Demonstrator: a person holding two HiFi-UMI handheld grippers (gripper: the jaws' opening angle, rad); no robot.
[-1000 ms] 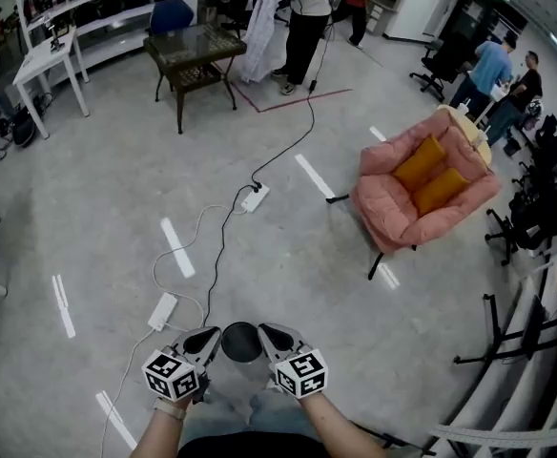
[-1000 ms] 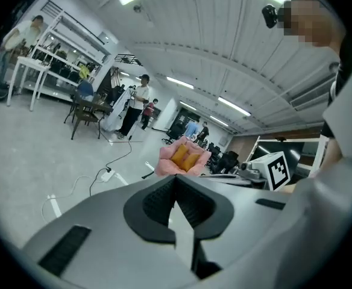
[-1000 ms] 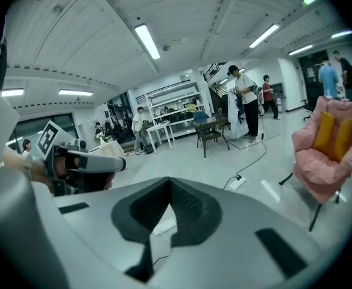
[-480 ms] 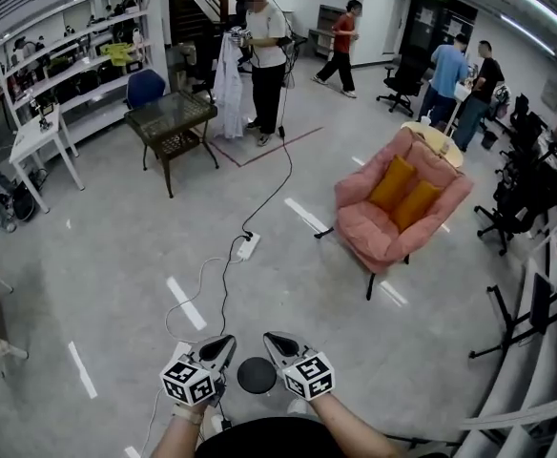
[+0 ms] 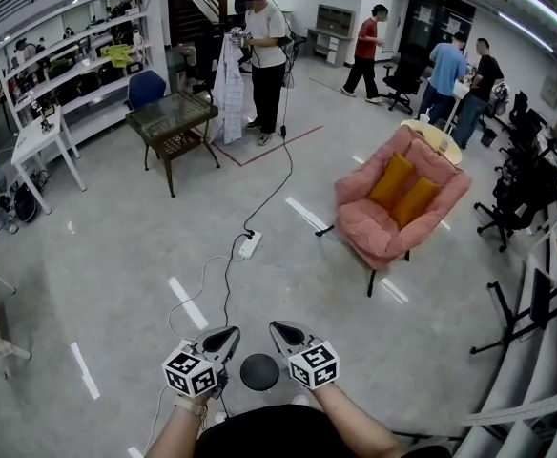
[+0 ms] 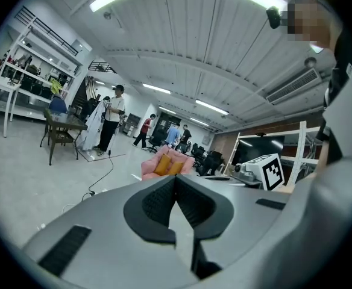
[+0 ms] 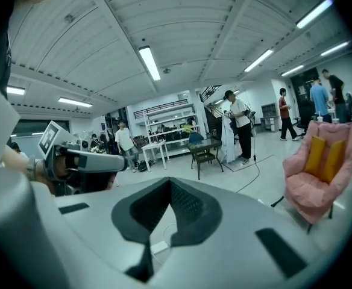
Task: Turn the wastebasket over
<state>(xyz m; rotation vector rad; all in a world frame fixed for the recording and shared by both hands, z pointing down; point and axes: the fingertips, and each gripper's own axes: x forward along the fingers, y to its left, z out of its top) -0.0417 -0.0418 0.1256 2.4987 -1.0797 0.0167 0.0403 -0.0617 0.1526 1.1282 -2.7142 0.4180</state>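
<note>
Two hand-held grippers are held out close in front of the person at about the same height. The left hand-held gripper (image 5: 228, 334) and the right hand-held gripper (image 5: 279, 330) both point forward and only slightly downward. In each gripper view the ribbed dark pads meet at the tips with nothing pinched between them, so both are closed and empty.

Below them, in the gap between the two, a small dark round wastebasket (image 5: 258, 372) stands on the grey floor (image 5: 116, 256) by the person's feet. It touches neither gripper. It is about as near to one hand as to the other, and its long axis runs up and down, with one round end facing the head camera. That end shows only as a flat dark disc. I cannot tell whether it is the open mouth or the base, so the scene fits a basket standing right way up as well as one already turned over.

Farther off are a white power strip (image 5: 249, 246) on its cable and a pink armchair (image 5: 400, 203).
</note>
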